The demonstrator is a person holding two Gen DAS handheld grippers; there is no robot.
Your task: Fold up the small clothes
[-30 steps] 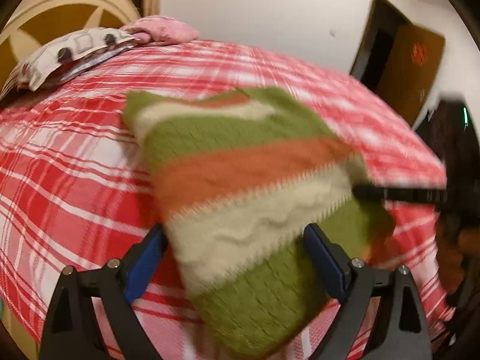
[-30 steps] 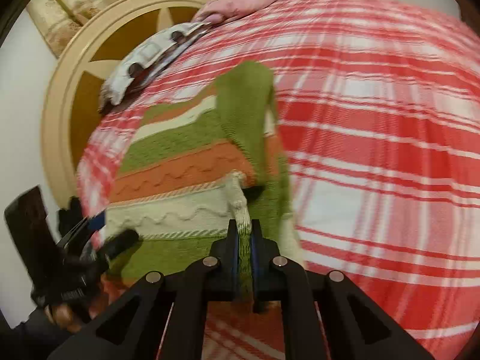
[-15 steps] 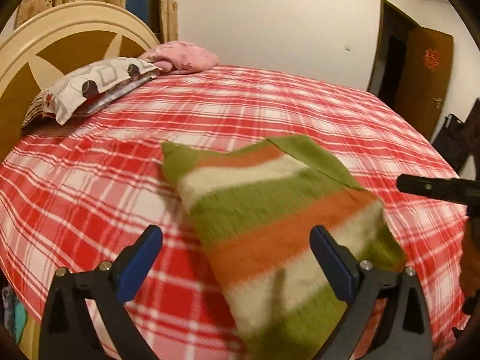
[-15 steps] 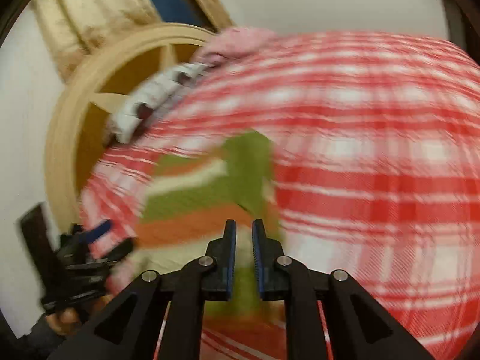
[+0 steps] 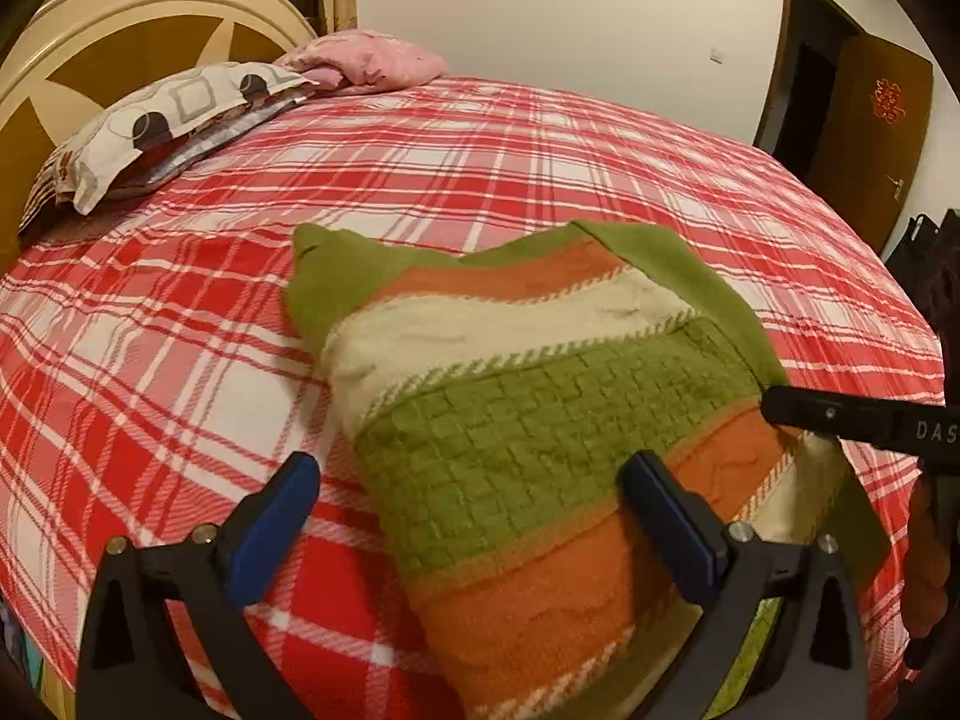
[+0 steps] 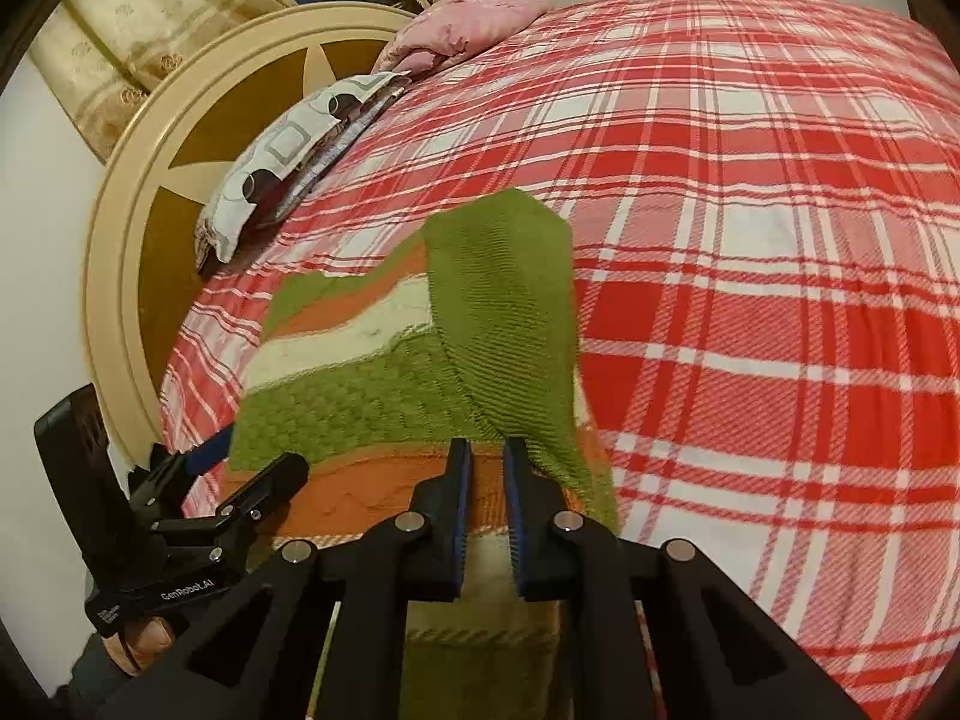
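A striped knitted sweater (image 5: pixel 540 420) in green, orange and cream lies folded on the red plaid bed (image 5: pixel 180 360). A green sleeve (image 6: pixel 504 312) is laid along its right side. My left gripper (image 5: pixel 471 474) hovers over the near part of the sweater, wide open, with its right pad above the orange band and nothing pinched. My right gripper (image 6: pixel 487 450) sits at the sweater's near edge, by the end of the sleeve. Its jaws are shut to a thin slit with no cloth in them. Each gripper shows in the other view, the right gripper (image 5: pixel 780 407) and the left gripper (image 6: pixel 240 471).
A patterned pillow (image 5: pixel 150 120) and a pink bundle (image 5: pixel 372 60) lie at the head of the bed against a round cream headboard (image 6: pixel 120 252). A brown door (image 5: pixel 870 138) and a dark bag (image 5: pixel 924 240) stand beyond the far right corner. A hand (image 6: pixel 144 636) holds the left gripper.
The right gripper let go of the cream edge of the sweater it was pinching and drew back. The sweater settled flat. The left gripper shifted and its jaws spread a little wider.
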